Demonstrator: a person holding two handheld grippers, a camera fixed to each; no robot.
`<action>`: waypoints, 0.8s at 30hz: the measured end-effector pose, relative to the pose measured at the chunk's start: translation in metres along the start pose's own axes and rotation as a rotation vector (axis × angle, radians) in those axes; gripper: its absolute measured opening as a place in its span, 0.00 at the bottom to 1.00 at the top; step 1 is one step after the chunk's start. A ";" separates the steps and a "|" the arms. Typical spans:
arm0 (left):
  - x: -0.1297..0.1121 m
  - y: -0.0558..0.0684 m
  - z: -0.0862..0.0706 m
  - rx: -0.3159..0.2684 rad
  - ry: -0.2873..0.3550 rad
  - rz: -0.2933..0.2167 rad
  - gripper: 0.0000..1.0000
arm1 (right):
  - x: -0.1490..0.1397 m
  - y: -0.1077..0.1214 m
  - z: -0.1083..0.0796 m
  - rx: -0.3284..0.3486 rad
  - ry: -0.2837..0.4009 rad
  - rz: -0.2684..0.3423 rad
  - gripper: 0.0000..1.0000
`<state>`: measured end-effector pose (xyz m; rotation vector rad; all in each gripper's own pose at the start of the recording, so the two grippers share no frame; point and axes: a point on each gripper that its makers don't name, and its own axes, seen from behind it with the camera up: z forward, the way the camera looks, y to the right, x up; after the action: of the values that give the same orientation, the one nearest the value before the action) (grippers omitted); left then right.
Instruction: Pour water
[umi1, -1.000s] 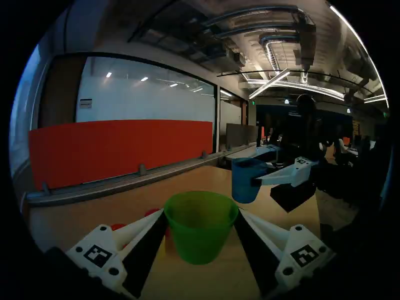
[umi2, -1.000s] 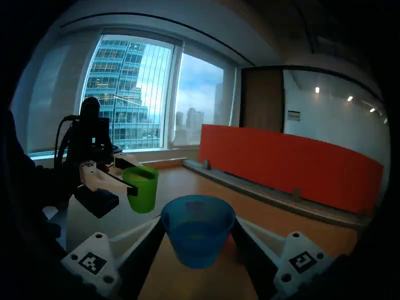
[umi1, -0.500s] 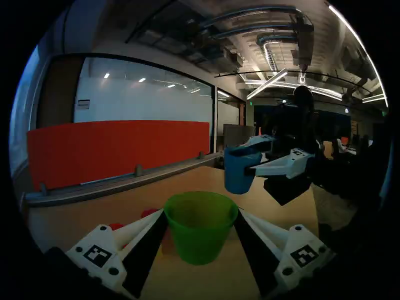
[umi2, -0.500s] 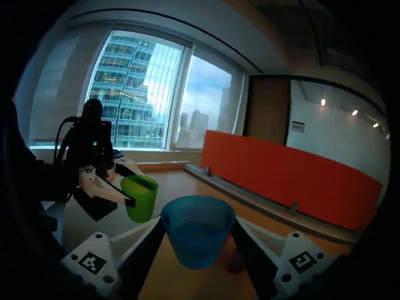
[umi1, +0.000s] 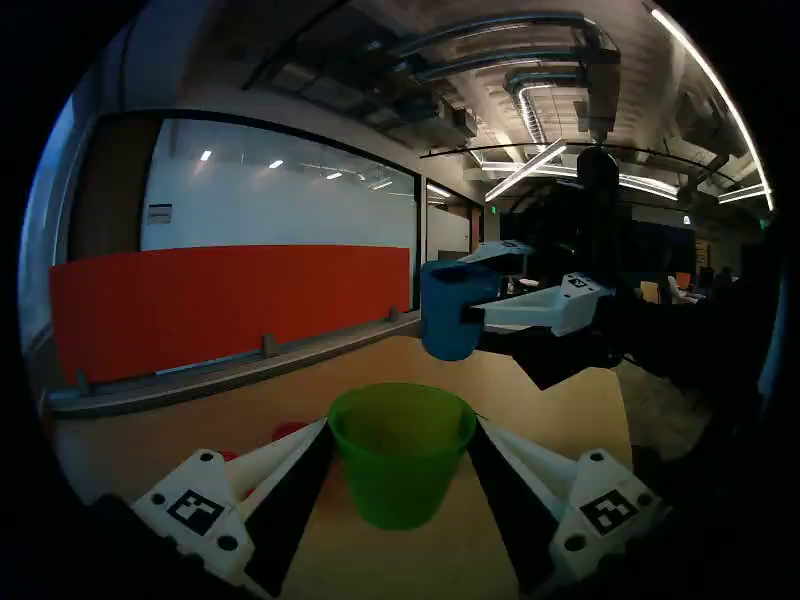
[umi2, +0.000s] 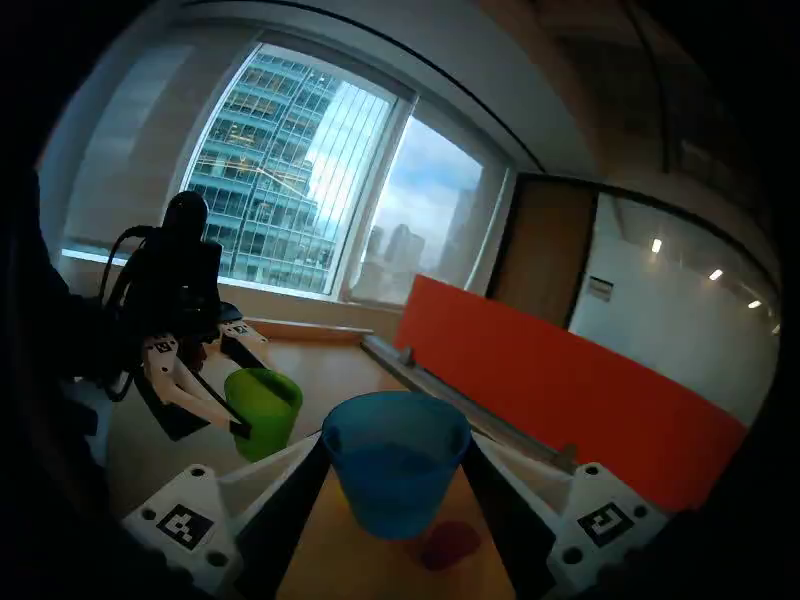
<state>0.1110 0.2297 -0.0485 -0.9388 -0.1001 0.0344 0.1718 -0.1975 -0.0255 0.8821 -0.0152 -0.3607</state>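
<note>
Here left hand-held gripper (umi1: 400, 442) grips a green cup (umi1: 400, 470), right hand-held gripper (umi2: 395, 452) a blue cup (umi2: 395, 480), red cup (umi2: 448, 543) beneath.

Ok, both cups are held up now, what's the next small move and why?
Probably shift the right gripper so the blue cup sits over the green cup in the left gripper. The blue cup hangs upright, higher than the green cup's open mouth but beyond it, so tilting now would likely spill.

Green cup (umi1: 402, 462) in left claw (umi1: 400, 432)

The upper cup (umi1: 448, 322) hangs beyond the lower cup (umi1: 402, 460).
</note>
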 end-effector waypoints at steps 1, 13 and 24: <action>0.001 0.001 0.000 -0.001 0.001 0.000 0.88 | 0.001 0.001 0.001 0.000 0.000 -0.011 0.91; 0.003 0.006 0.003 -0.016 0.006 0.006 0.88 | 0.018 0.001 0.014 -0.001 0.003 -0.158 0.91; 0.004 0.011 0.006 -0.033 0.010 0.005 0.88 | 0.032 0.005 0.024 -0.012 0.011 -0.276 0.91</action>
<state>0.1148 0.2414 -0.0529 -0.9720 -0.0890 0.0331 0.1998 -0.2226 -0.0106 0.8762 0.1196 -0.6127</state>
